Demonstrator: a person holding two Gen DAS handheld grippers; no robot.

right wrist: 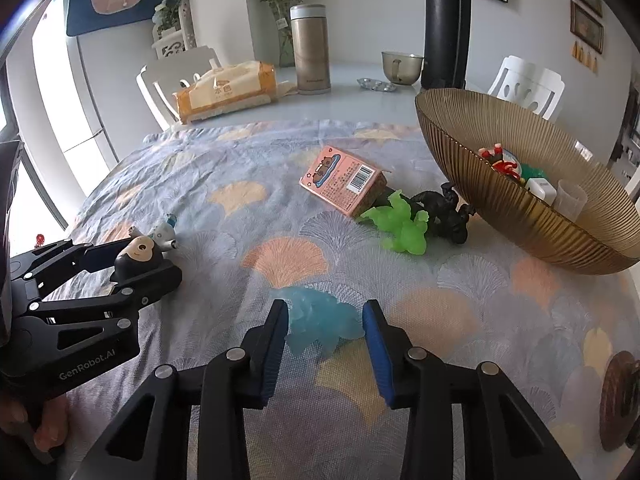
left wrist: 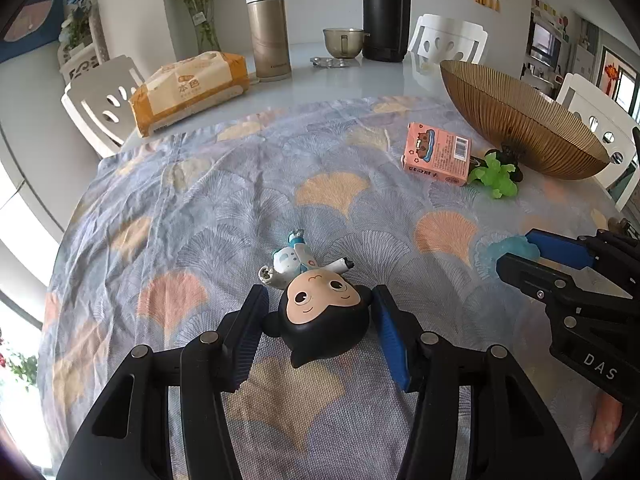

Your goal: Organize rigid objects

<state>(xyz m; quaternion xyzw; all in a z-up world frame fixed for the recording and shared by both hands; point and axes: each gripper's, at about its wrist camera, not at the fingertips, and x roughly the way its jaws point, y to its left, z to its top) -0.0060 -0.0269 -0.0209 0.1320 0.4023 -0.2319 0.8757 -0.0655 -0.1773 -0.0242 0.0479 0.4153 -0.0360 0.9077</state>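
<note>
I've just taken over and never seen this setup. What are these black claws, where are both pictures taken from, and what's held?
A person holds a two-finger gripper in each hand; a camera on each looks along its fingers. The left view shows the left gripper gripping a black-haired cartoon figurine on the patterned tablecloth. The right view shows the right gripper gripping a translucent blue toy. Beyond lie a pink cardboard box, a translucent green toy, a black figure and a ribbed amber bowl holding small items.
</note>
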